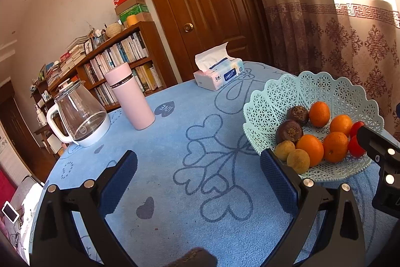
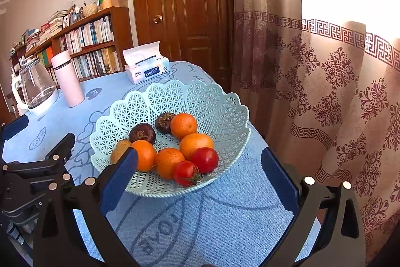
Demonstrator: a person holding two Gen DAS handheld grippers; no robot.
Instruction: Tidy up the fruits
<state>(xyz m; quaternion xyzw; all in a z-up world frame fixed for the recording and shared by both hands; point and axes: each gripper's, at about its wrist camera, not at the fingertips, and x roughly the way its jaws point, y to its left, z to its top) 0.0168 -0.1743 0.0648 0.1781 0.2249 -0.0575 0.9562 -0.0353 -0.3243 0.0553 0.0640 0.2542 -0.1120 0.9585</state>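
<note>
Left gripper wide open, empty above blue tablecloth, right gripper wide open, empty, near lattice fruit basket of tangerines, tomatoes, pink flask well apart

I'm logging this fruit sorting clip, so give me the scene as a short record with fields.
surface: table under a blue tablecloth
fruit holder: pale green lattice basket
basket contents: four oranges, two tomatoes, two dark purple fruits, two brownish fruits
other items: tissue pack, pink bottle, glass kettle
left gripper: open, empty
right gripper: open, empty
</note>
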